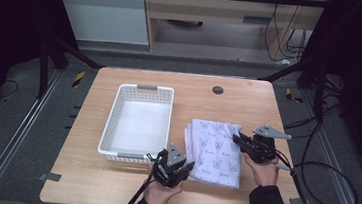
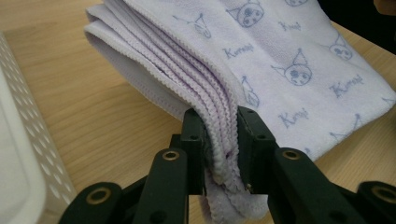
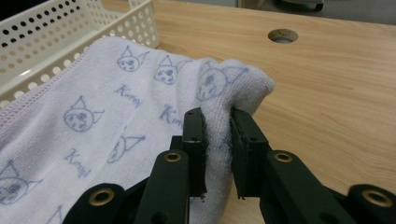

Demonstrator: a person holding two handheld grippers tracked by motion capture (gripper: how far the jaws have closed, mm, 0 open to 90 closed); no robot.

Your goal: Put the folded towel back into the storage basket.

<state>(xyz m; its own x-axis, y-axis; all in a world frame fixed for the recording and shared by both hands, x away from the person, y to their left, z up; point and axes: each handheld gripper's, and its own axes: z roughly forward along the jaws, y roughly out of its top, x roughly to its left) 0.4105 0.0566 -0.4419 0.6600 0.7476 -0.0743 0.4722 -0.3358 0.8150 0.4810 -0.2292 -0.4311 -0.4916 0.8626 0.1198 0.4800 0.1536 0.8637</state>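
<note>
A grey floor with metal rails and trailing cables is surrounding the wooden table (image 1: 110,185), which is carrying a white basket (image 1: 139,120) at nine o'clock of centre. The folded lilac towel (image 1: 214,150) is lying at four o'clock, just beside the basket. The left gripper (image 1: 186,169) is clenching the towel's stacked hems at seven o'clock, and the right gripper (image 1: 238,139) is pinching its fold at three o'clock.

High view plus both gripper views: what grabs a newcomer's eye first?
The folded lilac towel with cat-face prints, lying on the right half of the wooden table. Both grippers are clamped on it: the left gripper pinches the stacked stitched edges at its near-left corner, the right gripper pinches a fold at its right side. Next comes the white perforated basket standing just left of the towel.
</note>
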